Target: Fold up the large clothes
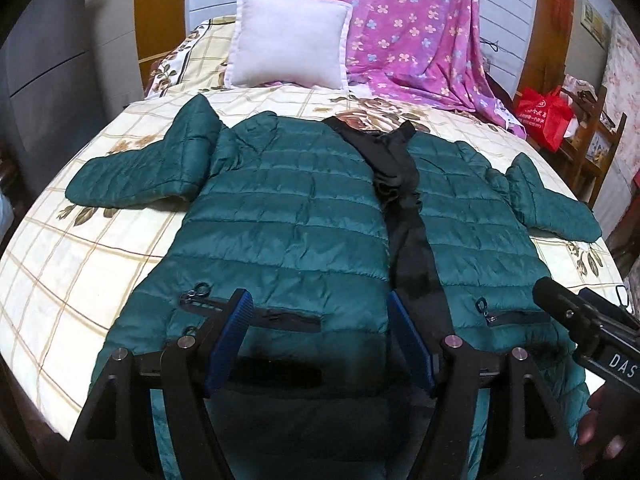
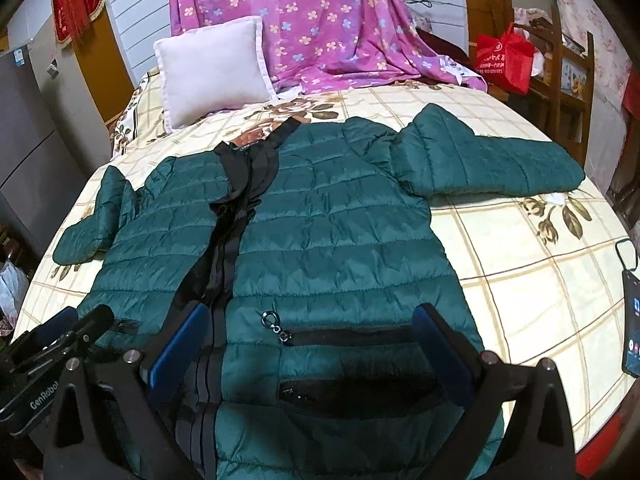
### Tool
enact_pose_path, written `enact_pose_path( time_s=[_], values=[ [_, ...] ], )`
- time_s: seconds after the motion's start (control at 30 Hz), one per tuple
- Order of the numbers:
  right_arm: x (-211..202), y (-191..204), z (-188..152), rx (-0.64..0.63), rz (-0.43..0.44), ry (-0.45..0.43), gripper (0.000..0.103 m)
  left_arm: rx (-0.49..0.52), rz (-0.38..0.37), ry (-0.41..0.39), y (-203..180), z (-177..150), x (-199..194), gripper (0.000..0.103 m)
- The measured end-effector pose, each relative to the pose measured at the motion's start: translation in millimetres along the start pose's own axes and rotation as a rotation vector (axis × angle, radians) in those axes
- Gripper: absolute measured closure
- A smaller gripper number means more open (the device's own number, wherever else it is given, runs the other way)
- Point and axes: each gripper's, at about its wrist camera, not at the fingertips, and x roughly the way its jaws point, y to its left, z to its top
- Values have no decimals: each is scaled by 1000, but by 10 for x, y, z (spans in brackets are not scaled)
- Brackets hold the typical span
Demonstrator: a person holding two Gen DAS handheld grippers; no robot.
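two sleeves are spread wide and nothing is folded yet: the green quilted jacket [image 1: 288,216] lies flat, front up, across the middle of the bed [image 1: 80,264], hem at the near edge and collar toward the head end. going left to right in the left wrist view: the left sleeve [image 1: 140,172] stretches toward the bed's left edge, then the left front panel with its zip pocket [image 1: 280,314], then the dark open placket [image 1: 404,216] running down the centre, then the right panel and the right sleeve [image 1: 552,204] reaching toward the right edge. a white pillow [image 1: 288,44] and a purple flowered blanket [image 1: 408,32] sit at the head end, clear of the jacket. a phone [image 2: 632,320] lies at the bed's right edge.

the left gripper [image 1: 320,336] hovers over the hem of the left panel, its fingers apart with nothing pinched between them. the right gripper [image 2: 312,344] hangs over the right panel near its pocket, fingers likewise apart and empty.

by my reading the task is at its very start: the jacket is laid out and smoothed, but the sleeves, the sides and the lengthwise fold all remain to be done.
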Motion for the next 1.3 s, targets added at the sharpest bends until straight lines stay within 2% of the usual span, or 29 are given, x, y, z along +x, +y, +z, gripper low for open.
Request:
enact_pose_path(
  time_s=[0.5,0.83,1.0,1.3],
  values=[
    [209,58,119,-14,-14,-27,0,-8,18,13,-39,45,215,62],
    [420,76,81,-25,-14,16,0,-33,3,34,27,30,331,62],
    [459,71,75,-23,-12,17,0,-20,18,30,10,27,351,62],
    [464,65,135,-7,-1,2,0,-34,0,40,-8,74,378,62]
  ],
)
